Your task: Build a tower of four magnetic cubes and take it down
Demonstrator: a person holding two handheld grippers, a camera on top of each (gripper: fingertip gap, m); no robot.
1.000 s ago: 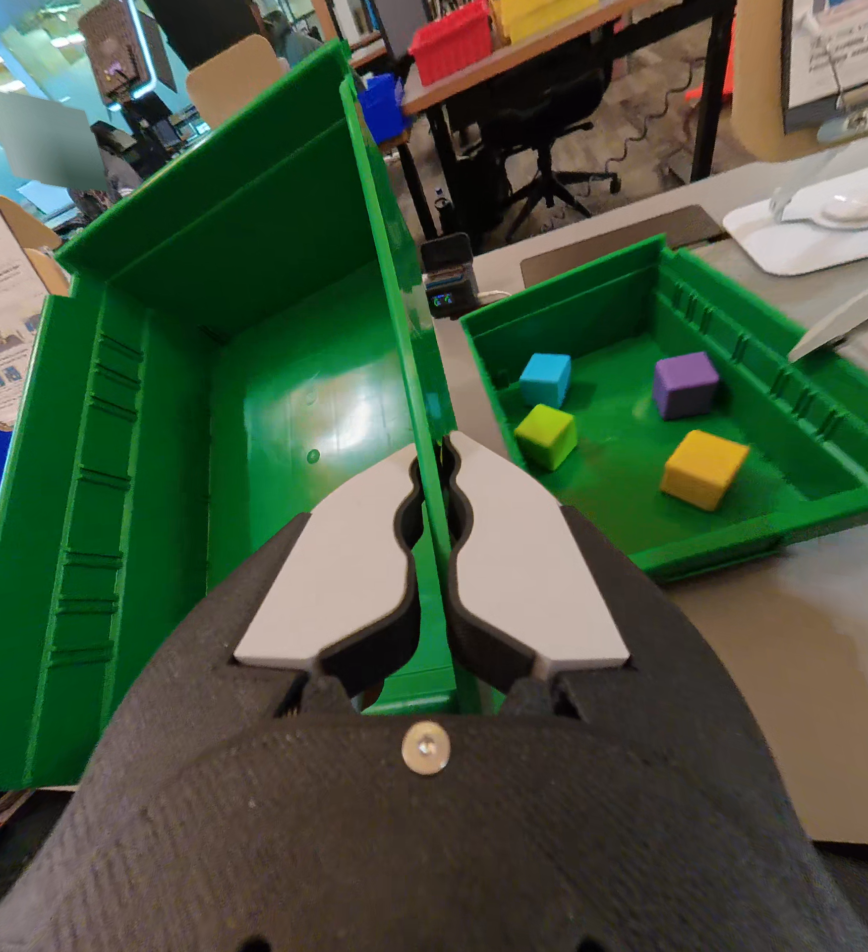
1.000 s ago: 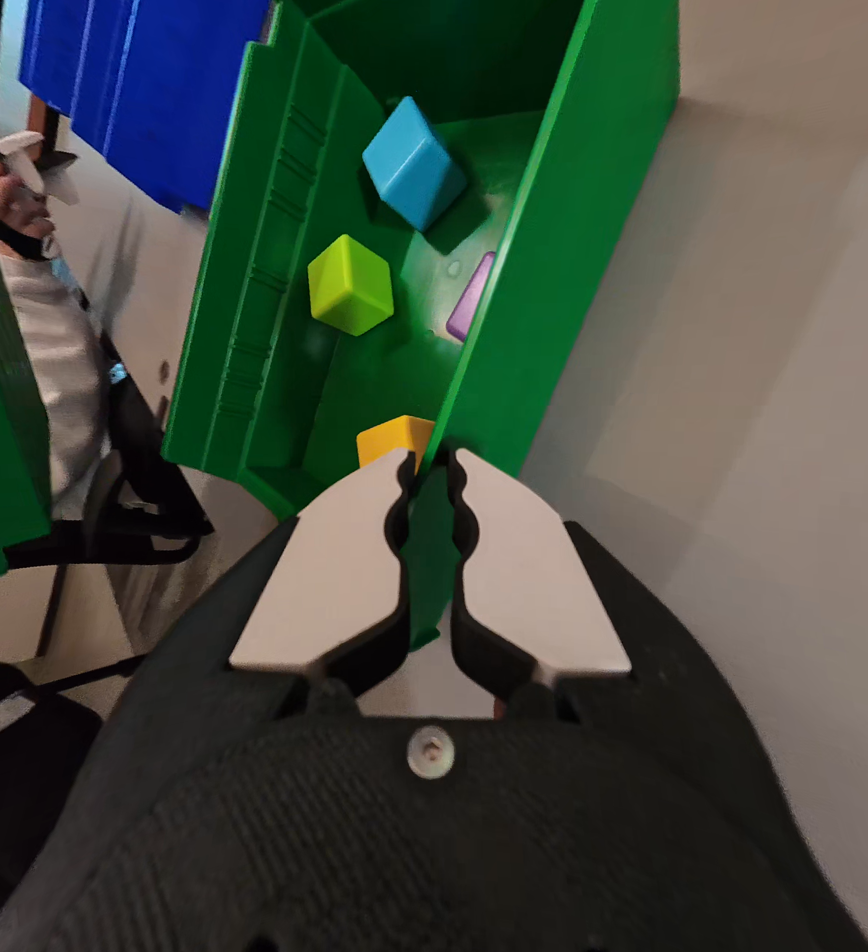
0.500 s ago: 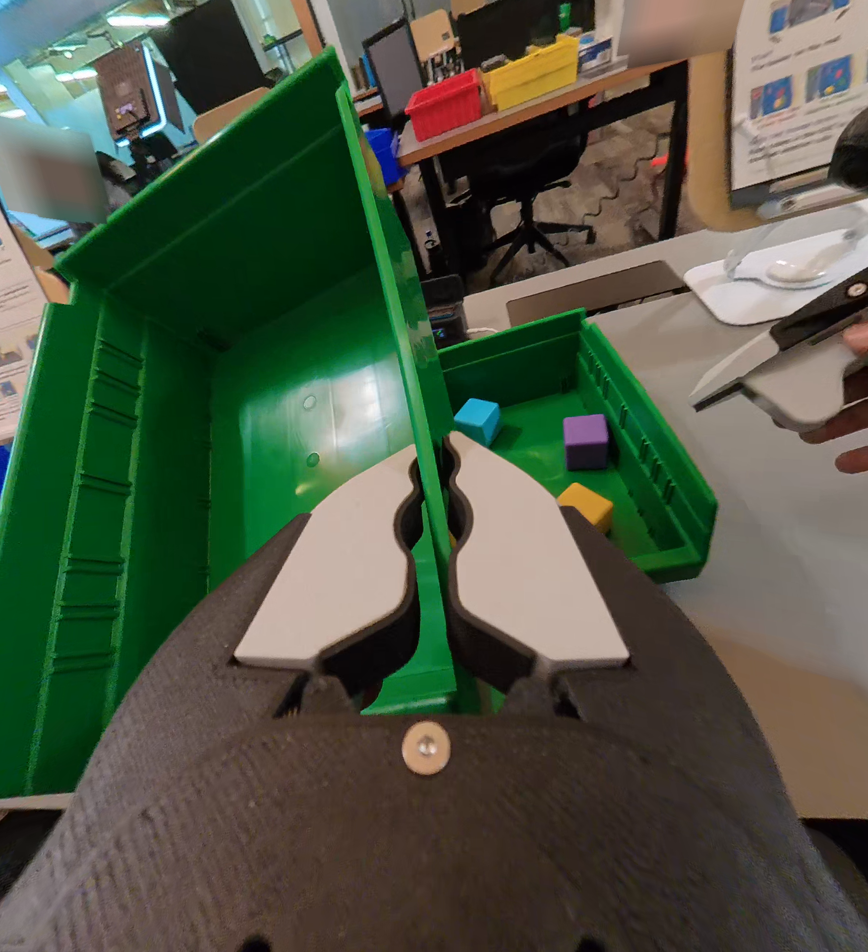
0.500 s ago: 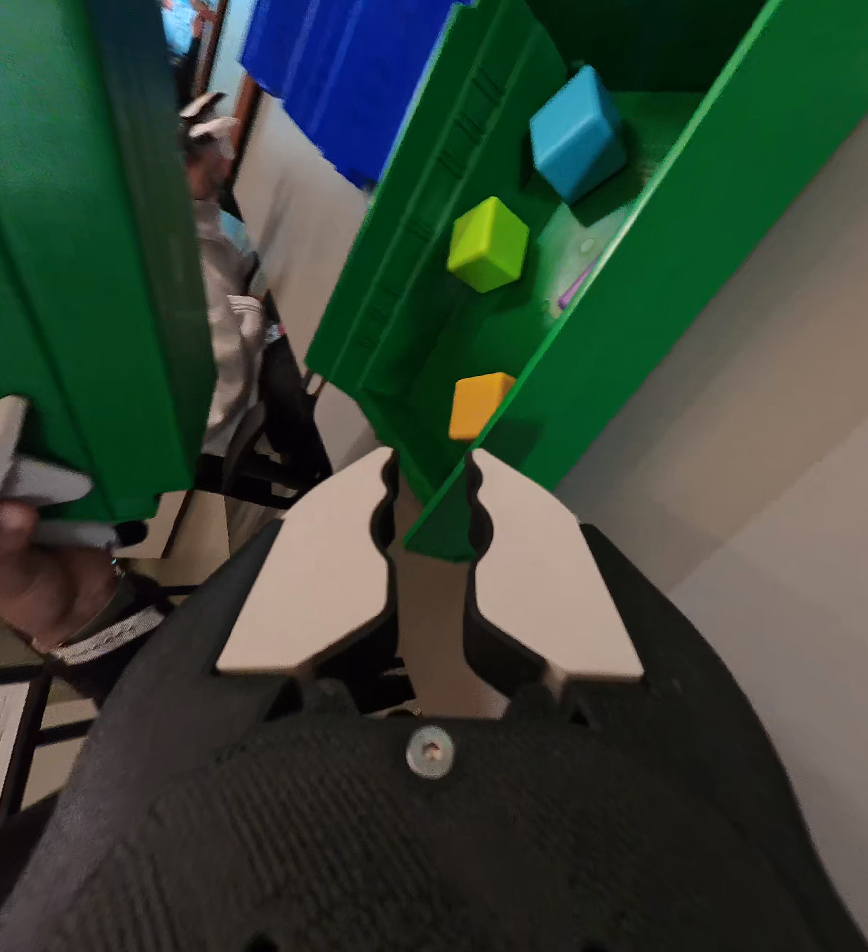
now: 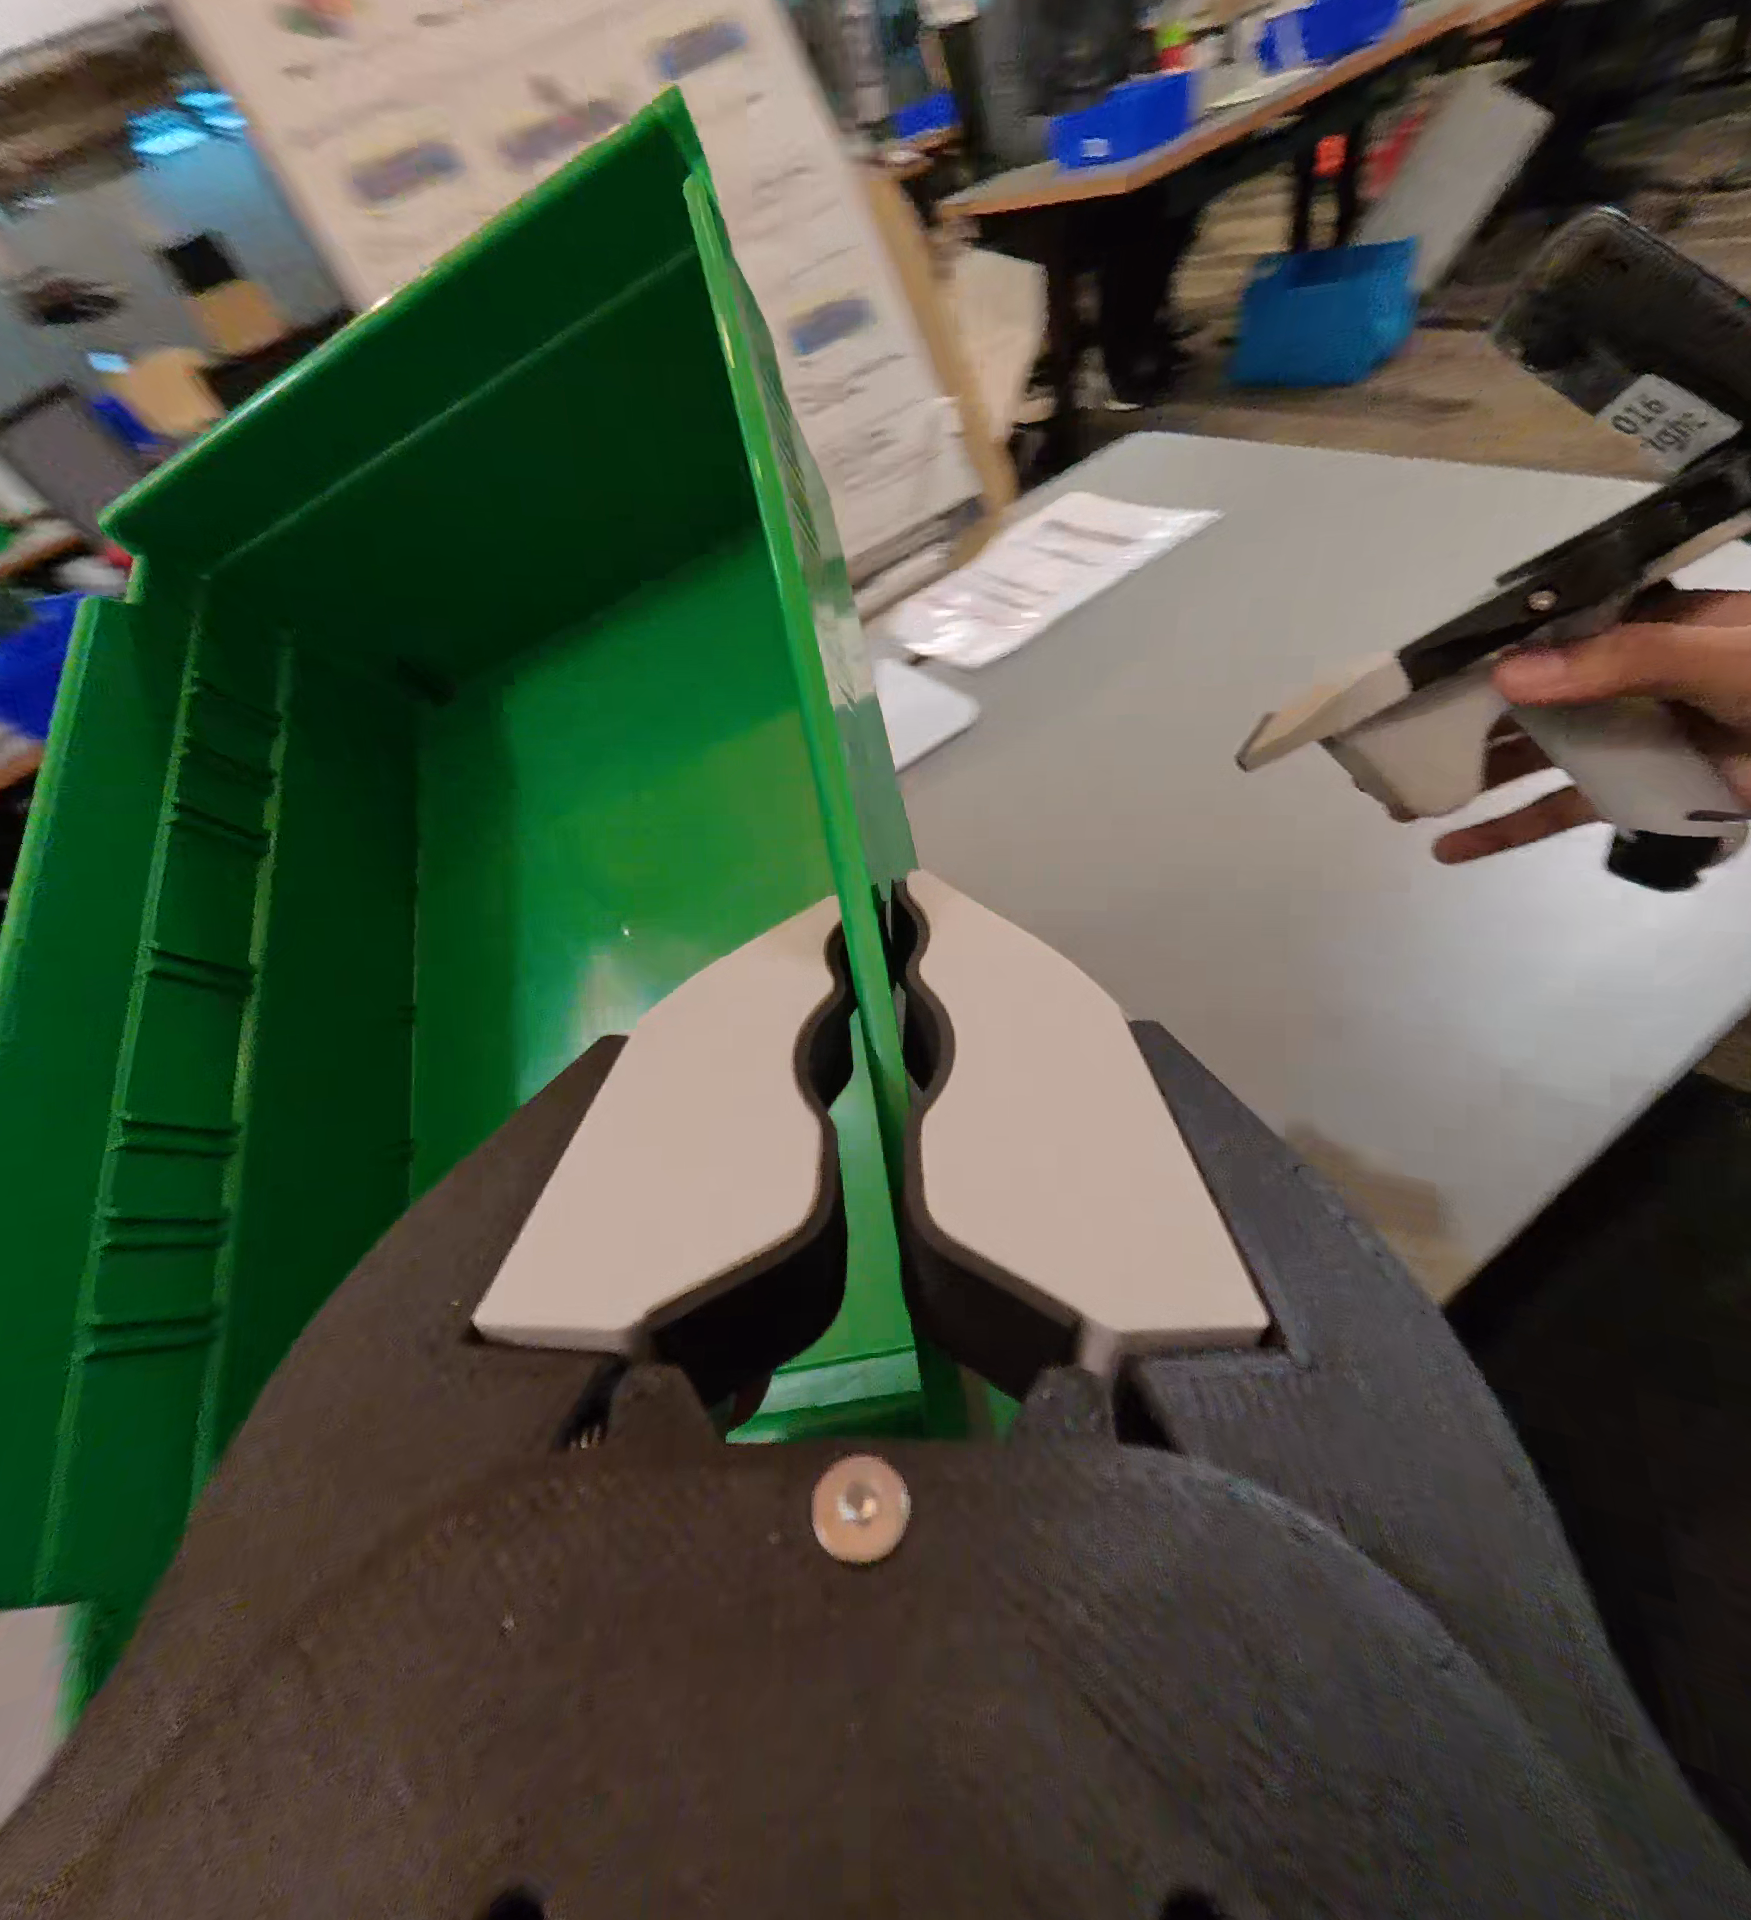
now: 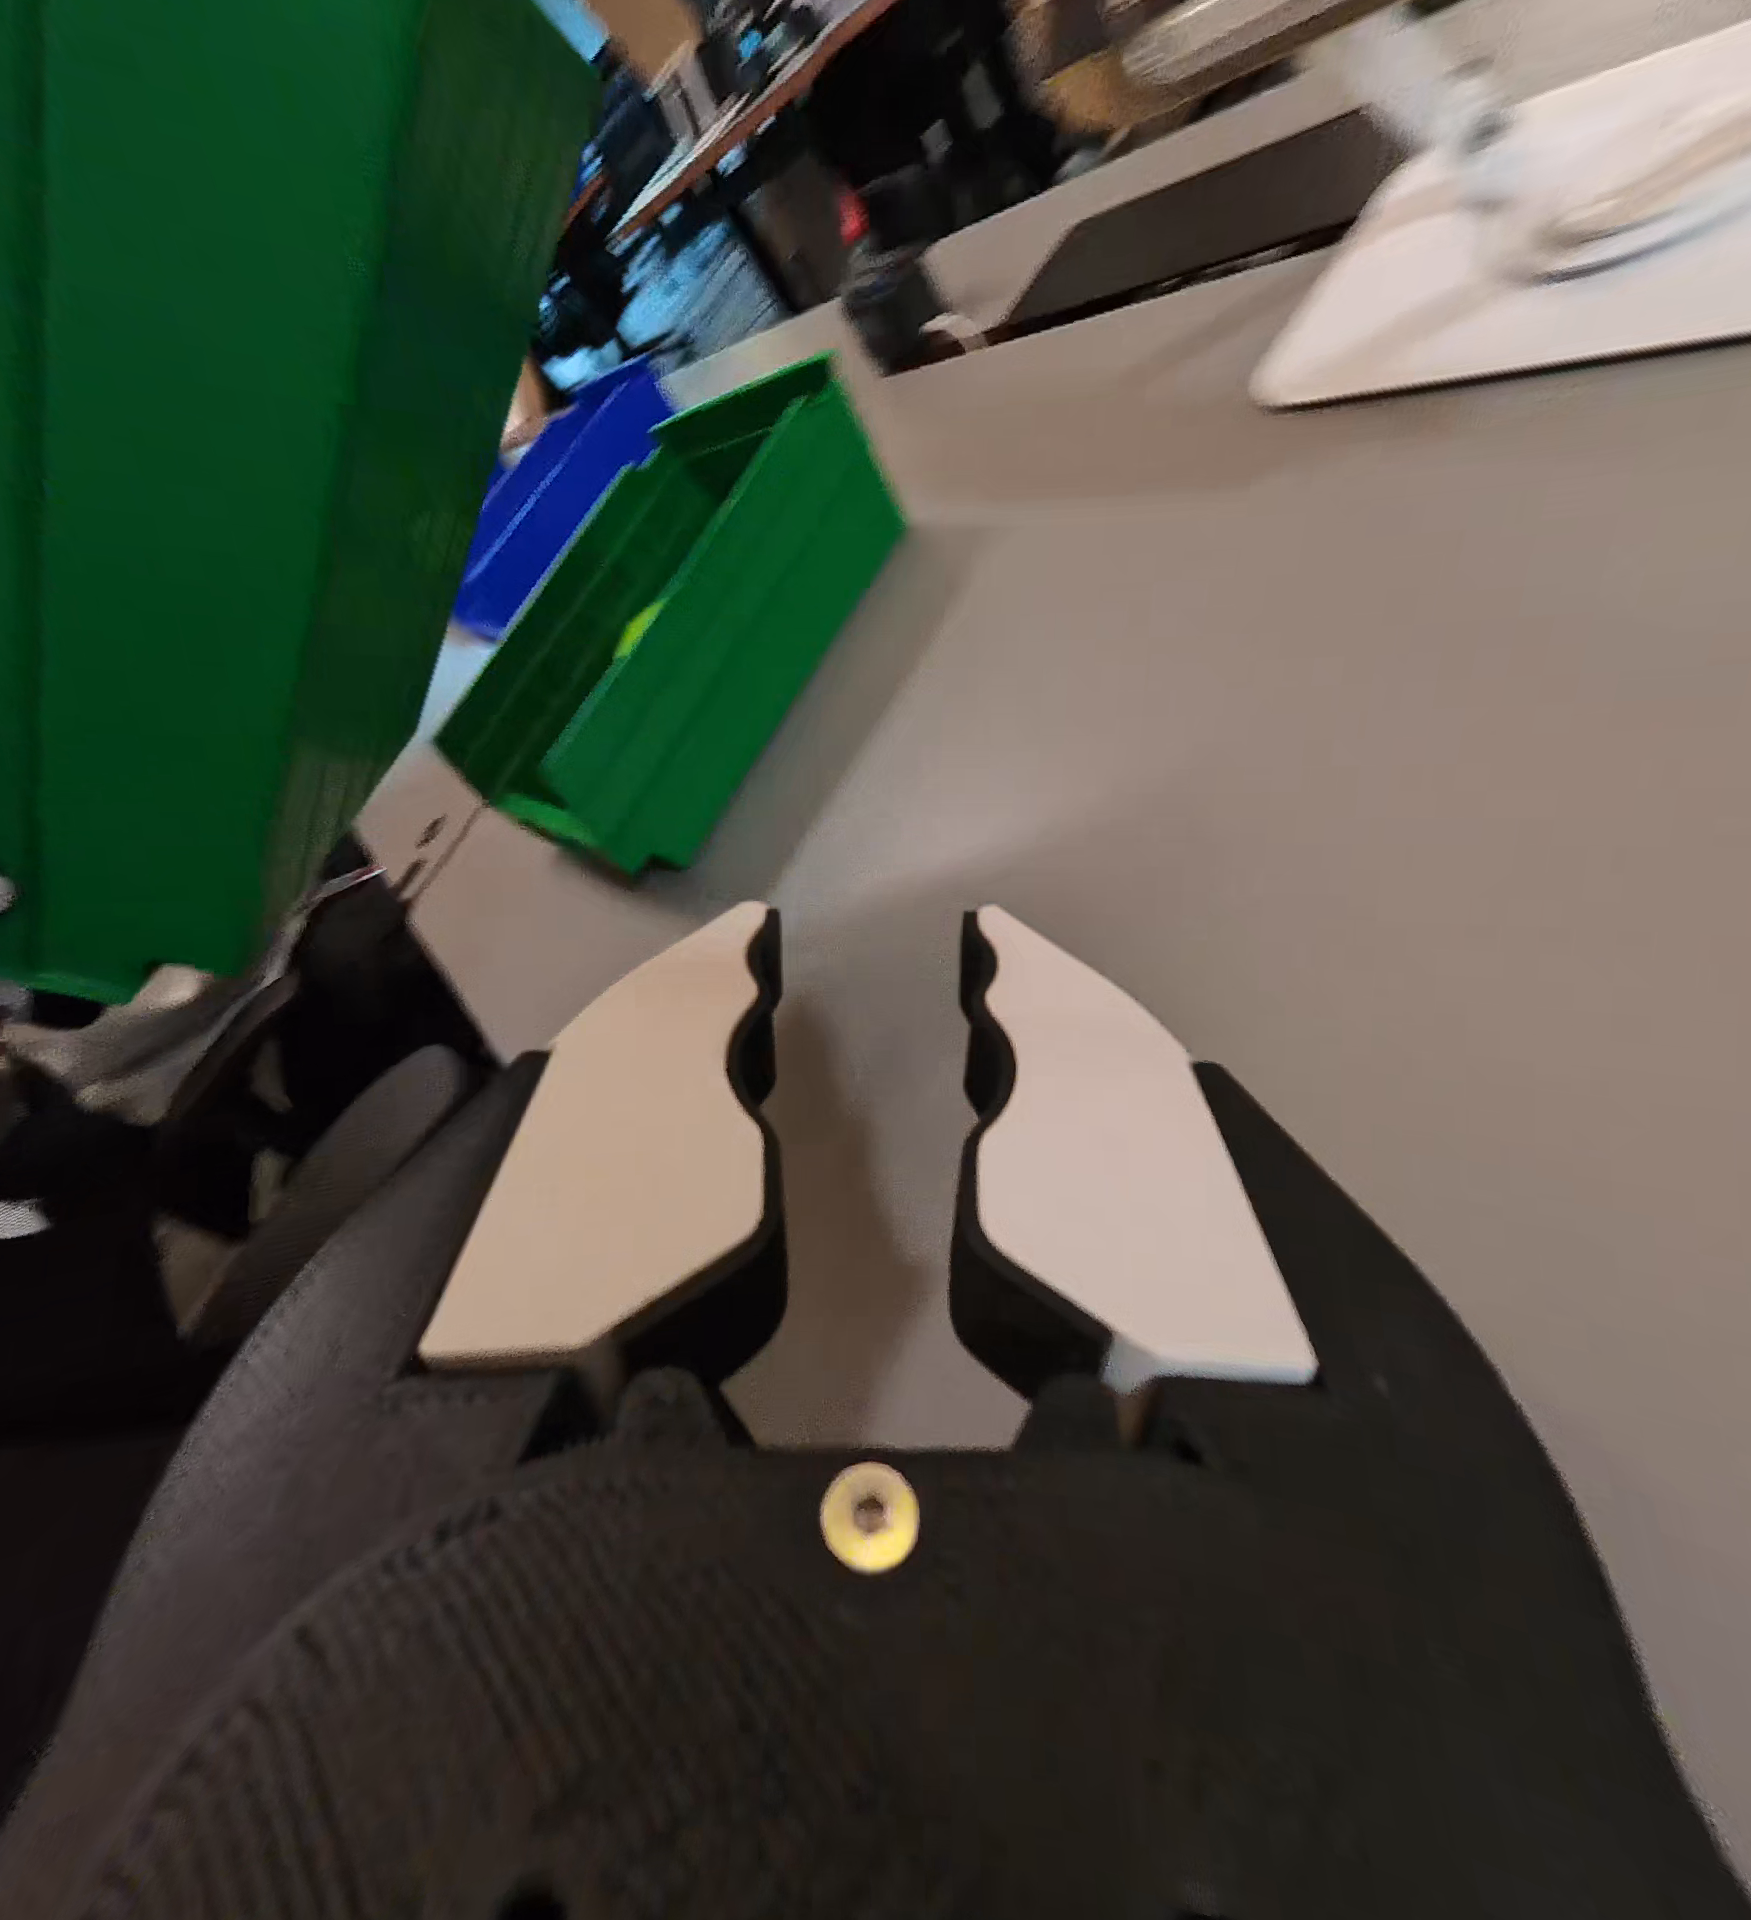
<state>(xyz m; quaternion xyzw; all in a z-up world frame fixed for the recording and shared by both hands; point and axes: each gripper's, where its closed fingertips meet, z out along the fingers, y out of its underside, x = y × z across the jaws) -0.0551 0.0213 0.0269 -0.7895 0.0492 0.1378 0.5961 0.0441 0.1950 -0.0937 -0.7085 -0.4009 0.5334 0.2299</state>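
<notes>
The left gripper (image 5: 876, 914) is clamping the right side wall of a large green bin (image 5: 331, 831), its two fingers closed on the thin wall, and is holding the bin lifted and tilted with its bare inside facing the camera. The right gripper (image 6: 866, 920) is hanging over the grey desk (image 6: 1370, 831) with its fingers spread apart and nothing between them; in the left wrist view it (image 5: 1297, 727) is showing to the right of the bin, gripped by a person's hand (image 5: 1702, 707). Farther along the desk a second green bin (image 6: 736, 623) is sitting near the edge, with a yellow-green thing (image 6: 642, 623) inside. Beyond it a white mat (image 6: 1577, 270) is lying on the desk.
</notes>
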